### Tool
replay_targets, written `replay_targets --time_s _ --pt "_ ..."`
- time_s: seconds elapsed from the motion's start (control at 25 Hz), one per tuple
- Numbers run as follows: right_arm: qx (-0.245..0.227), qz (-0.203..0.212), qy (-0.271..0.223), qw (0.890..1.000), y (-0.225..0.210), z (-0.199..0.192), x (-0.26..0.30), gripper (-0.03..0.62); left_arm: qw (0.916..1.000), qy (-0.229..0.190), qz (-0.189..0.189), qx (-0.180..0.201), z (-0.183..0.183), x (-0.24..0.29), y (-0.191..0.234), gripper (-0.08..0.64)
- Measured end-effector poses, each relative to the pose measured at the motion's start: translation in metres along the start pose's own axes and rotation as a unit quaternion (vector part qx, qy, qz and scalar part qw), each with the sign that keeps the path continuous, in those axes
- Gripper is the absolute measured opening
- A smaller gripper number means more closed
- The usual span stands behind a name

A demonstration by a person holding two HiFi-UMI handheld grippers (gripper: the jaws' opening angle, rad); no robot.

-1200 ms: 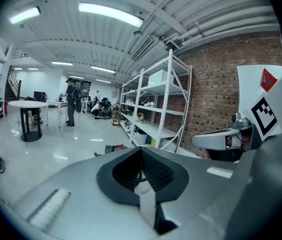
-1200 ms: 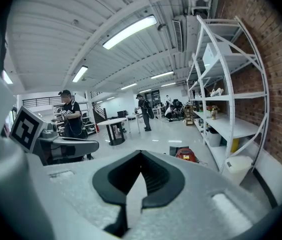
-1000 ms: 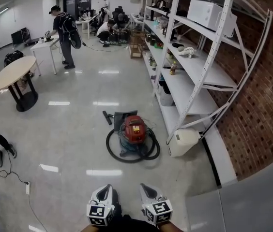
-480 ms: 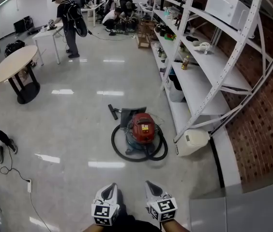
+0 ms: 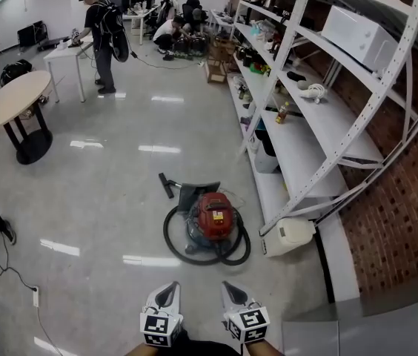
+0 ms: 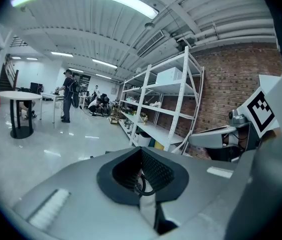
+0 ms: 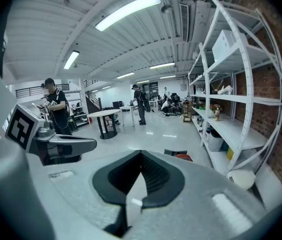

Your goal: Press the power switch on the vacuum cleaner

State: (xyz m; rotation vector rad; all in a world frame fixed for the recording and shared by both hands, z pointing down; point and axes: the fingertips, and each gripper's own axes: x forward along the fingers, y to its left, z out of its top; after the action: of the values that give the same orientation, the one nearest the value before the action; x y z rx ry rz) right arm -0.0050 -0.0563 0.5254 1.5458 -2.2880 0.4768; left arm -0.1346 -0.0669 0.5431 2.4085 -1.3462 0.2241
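The vacuum cleaner (image 5: pixel 210 221) stands on the glossy floor ahead of me. It has a red lid, a dark base and a black hose (image 5: pixel 173 237) coiled around it. In the right gripper view only its red top (image 7: pixel 183 157) shows above the jaws. My left gripper (image 5: pixel 166 297) and right gripper (image 5: pixel 231 295) are side by side at the bottom edge of the head view. Both are well short of the vacuum and point towards it. Each has its jaws shut with nothing between them. The left gripper (image 6: pixel 142 154) hides the vacuum in its own view.
A white shelf rack (image 5: pixel 298 136) runs along the brick wall on the right. A white container (image 5: pixel 289 236) lies at its foot beside the vacuum. A round table (image 5: pixel 12 99) and a standing person (image 5: pixel 101 43) are far left. A power strip (image 5: pixel 35 297) lies near left.
The head view has shifted, so the vacuum sits slightly lower in the frame. Both grippers stay low at the bottom edge, shut as before.
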Motion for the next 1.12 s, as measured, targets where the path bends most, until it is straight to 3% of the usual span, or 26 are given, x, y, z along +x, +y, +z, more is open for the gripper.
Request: replay_targets --time_s 0.52,1.12 --pt "-0.004 -0.022 -0.02 1.0 -0.018 0.042 0.048 -0.008 0.9997 -0.008 -0.012 0.02 0.043 0.043 0.035 0.014" --pt "-0.002 -0.023 -0.026 0.999 -0.055 0.055 0.093 -0.008 0.9995 0.0 0.005 0.031 0.047 0.084 0.056 0.014"
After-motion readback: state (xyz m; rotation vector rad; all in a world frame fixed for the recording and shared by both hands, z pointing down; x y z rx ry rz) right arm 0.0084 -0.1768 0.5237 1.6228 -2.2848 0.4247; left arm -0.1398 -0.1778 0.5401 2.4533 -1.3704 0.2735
